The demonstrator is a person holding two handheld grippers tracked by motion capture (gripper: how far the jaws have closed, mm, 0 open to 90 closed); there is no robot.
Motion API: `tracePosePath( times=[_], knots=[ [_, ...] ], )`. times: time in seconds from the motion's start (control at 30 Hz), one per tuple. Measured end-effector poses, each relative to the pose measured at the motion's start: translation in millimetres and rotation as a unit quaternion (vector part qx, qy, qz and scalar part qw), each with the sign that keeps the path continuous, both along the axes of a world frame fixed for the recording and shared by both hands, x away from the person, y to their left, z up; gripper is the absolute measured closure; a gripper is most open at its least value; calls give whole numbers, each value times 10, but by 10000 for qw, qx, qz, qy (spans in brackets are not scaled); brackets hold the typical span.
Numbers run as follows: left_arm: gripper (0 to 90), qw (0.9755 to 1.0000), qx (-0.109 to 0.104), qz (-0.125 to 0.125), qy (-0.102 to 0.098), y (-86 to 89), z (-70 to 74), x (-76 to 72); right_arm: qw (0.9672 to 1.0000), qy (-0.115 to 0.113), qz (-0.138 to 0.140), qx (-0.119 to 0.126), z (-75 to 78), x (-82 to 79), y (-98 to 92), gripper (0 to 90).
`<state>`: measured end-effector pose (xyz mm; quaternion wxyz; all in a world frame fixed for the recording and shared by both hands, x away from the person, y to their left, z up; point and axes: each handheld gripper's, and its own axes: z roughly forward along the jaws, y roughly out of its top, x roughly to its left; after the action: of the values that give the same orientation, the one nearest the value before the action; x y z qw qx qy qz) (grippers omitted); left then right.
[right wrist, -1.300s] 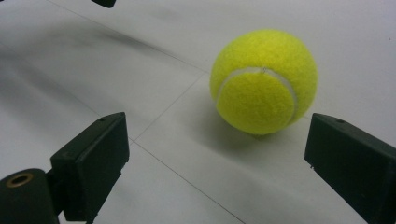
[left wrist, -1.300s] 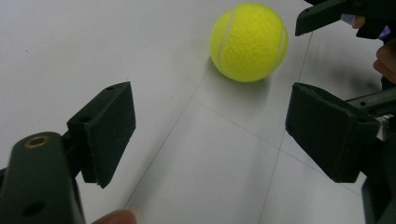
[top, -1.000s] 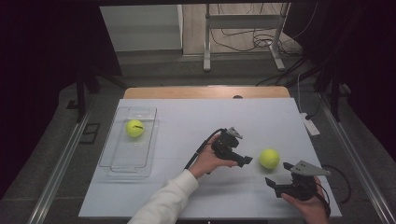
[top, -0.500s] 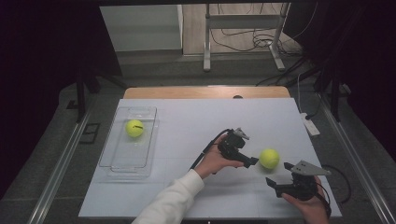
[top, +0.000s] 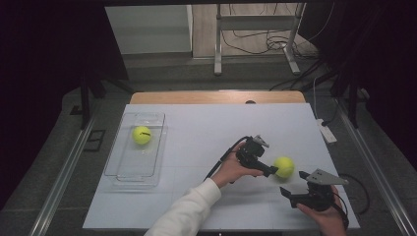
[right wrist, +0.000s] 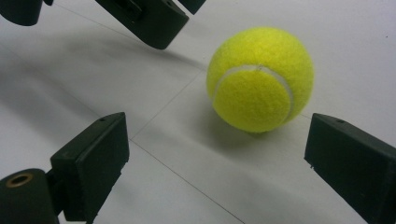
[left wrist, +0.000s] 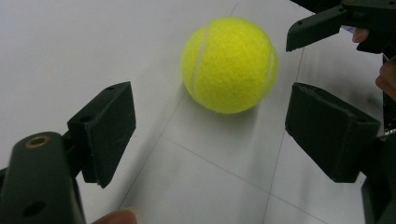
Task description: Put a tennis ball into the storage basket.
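Note:
A yellow tennis ball (top: 284,167) lies on the white table, right of centre. My left gripper (top: 268,169) reaches it from the left, jaws open. In the left gripper view the ball (left wrist: 229,65) sits just beyond the two pads, with the left gripper (left wrist: 210,135) not touching it. My right gripper (top: 293,183) rests near the front right, open, pointing at the same ball. In the right gripper view the ball (right wrist: 260,79) lies ahead of the right gripper (right wrist: 219,158), untouched. A second tennis ball (top: 141,135) sits inside a clear tray (top: 133,172) at the left.
The white table top (top: 196,128) ends at a wooden strip (top: 216,97) at the back. A white power strip (top: 326,130) lies off its right edge. Cables trail from both grippers. A metal stand (top: 255,34) rises behind the table.
My left gripper has slid to the right, close up to the tennis ball. The ball and my right gripper have stayed put.

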<state>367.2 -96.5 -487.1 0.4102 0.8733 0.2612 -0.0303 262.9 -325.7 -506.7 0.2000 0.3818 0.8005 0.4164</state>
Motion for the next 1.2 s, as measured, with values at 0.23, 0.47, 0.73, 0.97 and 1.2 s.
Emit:
tracePosePath(
  times=[0.23,0.47,0.73,0.97,1.2],
  knots=[
    [170,10000,20,-7,24,-65,0,28,10000,2,-1,-8,2,-1,-1,68],
    [170,10000,23,-46,52,-155,2,47,10000,5,0,14,1,-1,-4,68],
    [168,9999,9,-36,99,-233,-19,64,10000,7,4,38,1,-1,-10,68],
    [166,9999,26,-10,119,-263,-37,81,10000,8,8,42,1,-3,-8,68],
    [164,9999,82,-48,101,-292,-43,87,10000,12,10,46,0,-2,-9,68]
  ],
)
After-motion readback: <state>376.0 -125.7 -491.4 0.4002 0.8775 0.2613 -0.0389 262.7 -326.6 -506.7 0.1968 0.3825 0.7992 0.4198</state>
